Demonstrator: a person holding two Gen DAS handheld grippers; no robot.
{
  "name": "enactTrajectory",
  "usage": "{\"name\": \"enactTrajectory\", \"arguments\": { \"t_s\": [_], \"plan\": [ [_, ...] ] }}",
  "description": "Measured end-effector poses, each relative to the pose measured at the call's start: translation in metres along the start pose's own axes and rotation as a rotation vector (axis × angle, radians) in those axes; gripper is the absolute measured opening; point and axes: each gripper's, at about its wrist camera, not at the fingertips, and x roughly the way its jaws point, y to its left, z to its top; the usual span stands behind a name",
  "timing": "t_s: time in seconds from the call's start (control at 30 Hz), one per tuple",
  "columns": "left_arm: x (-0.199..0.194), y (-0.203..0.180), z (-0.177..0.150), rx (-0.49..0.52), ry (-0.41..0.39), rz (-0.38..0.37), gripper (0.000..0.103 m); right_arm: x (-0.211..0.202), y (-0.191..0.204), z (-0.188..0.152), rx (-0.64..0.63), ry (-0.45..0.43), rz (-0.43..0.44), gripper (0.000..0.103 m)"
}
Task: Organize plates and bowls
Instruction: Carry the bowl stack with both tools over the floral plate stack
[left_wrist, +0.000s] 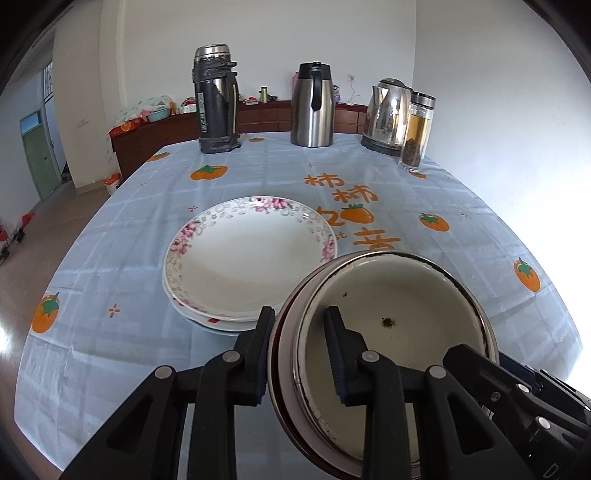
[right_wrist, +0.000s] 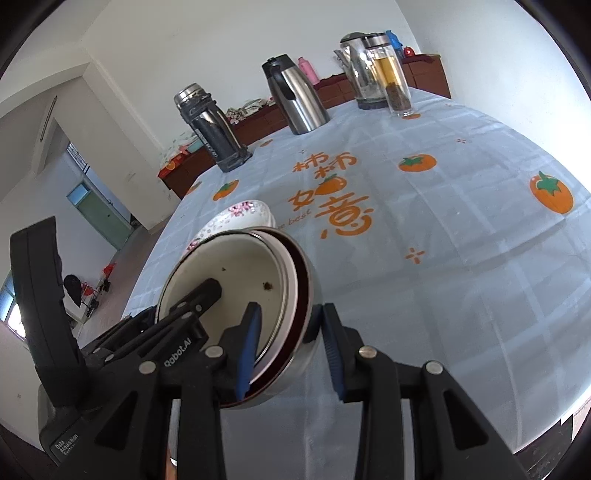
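A white enamel bowl (left_wrist: 399, 295) (right_wrist: 240, 266) with a dark chip in its bottom sits nested in a steel bowl with a dark red lining. My left gripper (left_wrist: 301, 354) (right_wrist: 177, 302) is shut on the stack's left rim, one finger inside and one outside. On the opposite rim my right gripper (right_wrist: 291, 347) (left_wrist: 491, 365) is shut the same way. The held bowls hang just right of two stacked floral plates (left_wrist: 251, 258) (right_wrist: 243, 214) and overlap their near right edge. The plates lie on the blue persimmon-print tablecloth (left_wrist: 110, 258).
Along the table's far edge stand a dark thermos (left_wrist: 216, 99), a steel jug (left_wrist: 313, 105), an electric kettle (left_wrist: 388, 114) and a glass tea bottle (left_wrist: 416, 133). The tablecloth's left edge (left_wrist: 48, 280) drops to the floor.
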Motion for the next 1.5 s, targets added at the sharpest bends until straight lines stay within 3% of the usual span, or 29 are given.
{"name": "enactTrajectory", "arguments": {
  "t_s": [0.67,1.5],
  "plan": [
    [-0.009,0.042,0.007,-0.077,-0.031,0.062,0.032,0.016,0.043,0.004,-0.071,0.013,0.057,0.034],
    [0.008,0.069,0.049,-0.120,-0.065,0.099,0.032,0.047,0.073,0.049,-0.119,-0.008,0.094,0.034]
  ]
}}
